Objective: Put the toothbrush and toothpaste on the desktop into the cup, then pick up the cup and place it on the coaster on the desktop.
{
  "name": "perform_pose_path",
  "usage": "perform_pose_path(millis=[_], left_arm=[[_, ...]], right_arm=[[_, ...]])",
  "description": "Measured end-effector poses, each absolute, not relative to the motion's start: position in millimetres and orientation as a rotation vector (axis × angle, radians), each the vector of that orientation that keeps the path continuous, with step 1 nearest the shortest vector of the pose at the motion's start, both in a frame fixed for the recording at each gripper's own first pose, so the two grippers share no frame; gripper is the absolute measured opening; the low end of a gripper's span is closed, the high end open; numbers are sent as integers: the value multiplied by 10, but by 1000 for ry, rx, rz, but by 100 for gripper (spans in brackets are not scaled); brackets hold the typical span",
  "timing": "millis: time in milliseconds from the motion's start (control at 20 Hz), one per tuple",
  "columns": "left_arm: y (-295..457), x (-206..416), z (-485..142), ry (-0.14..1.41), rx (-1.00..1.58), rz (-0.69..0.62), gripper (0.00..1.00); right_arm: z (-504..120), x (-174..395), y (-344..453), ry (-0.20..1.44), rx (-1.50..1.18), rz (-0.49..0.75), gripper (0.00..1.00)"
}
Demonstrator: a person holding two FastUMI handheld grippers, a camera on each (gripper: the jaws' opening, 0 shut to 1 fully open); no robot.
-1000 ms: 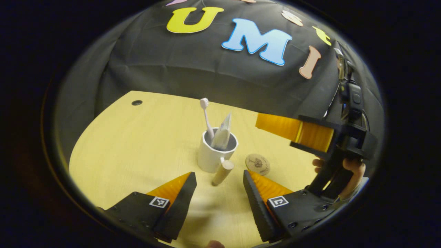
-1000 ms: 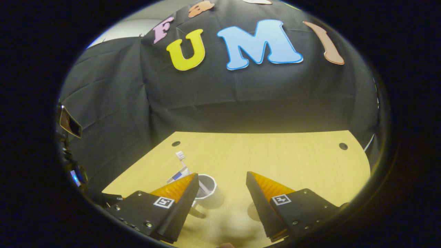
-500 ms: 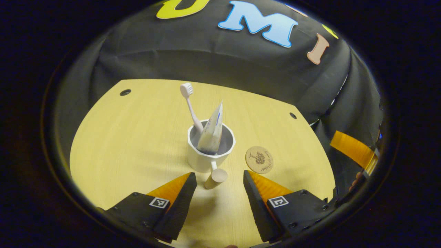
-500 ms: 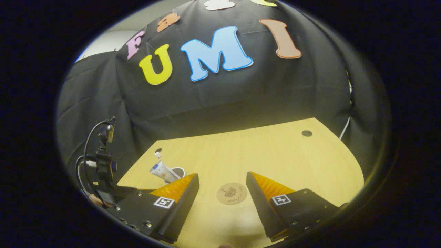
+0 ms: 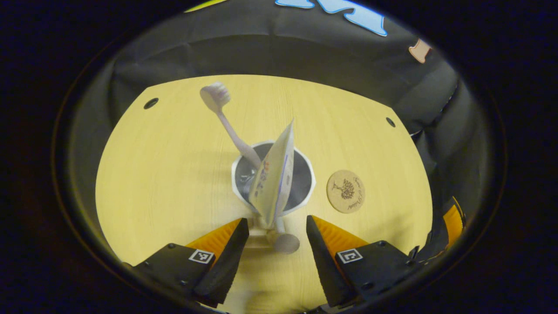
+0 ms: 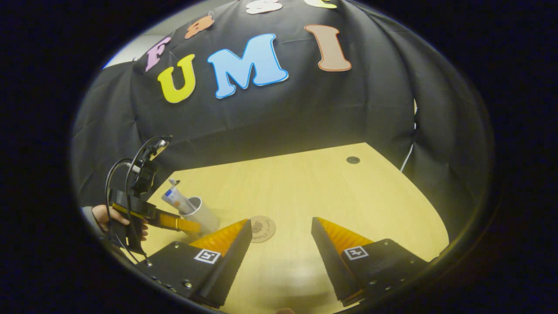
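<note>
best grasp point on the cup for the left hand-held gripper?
Take the cup by its handle. The handle juts from the near wall straight toward the left hand-held gripper, ending between its open fingers, so come in level from this near side. The rim is a poorer bet: the toothbrush and toothpaste lean out over it. The coaster lies just right.

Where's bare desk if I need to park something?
Left of the cup, out to the desk edge, is bare, as is the far strip behind it. Right is tighter: the coaster sits beside the cup. The handle lies between the left tool's fingers.
</note>
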State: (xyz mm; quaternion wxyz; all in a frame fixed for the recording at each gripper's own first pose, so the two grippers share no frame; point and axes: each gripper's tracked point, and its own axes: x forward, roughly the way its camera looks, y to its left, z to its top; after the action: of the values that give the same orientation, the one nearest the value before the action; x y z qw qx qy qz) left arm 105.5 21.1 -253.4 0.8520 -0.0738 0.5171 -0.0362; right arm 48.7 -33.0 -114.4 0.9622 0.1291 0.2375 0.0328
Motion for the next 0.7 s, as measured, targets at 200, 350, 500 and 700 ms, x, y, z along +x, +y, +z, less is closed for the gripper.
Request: perform_pose_path(millis=[200, 350, 500, 700], left_arm=[[229, 1141, -2673, 1154, -141, -50, 71], [198, 1147, -2756, 1181, -144, -33, 42], [221, 1150, -2787, 1191, -83, -36, 36], [219, 1155, -2757, 1179, -37, -53, 34]], right_arm=[[-1161, 474, -269, 493, 264, 79, 87], [-1194, 458, -273, 508, 251, 77, 87], [-1198, 470, -289, 516, 253, 73, 87], [-1177, 481, -285, 517, 260, 75, 87]])
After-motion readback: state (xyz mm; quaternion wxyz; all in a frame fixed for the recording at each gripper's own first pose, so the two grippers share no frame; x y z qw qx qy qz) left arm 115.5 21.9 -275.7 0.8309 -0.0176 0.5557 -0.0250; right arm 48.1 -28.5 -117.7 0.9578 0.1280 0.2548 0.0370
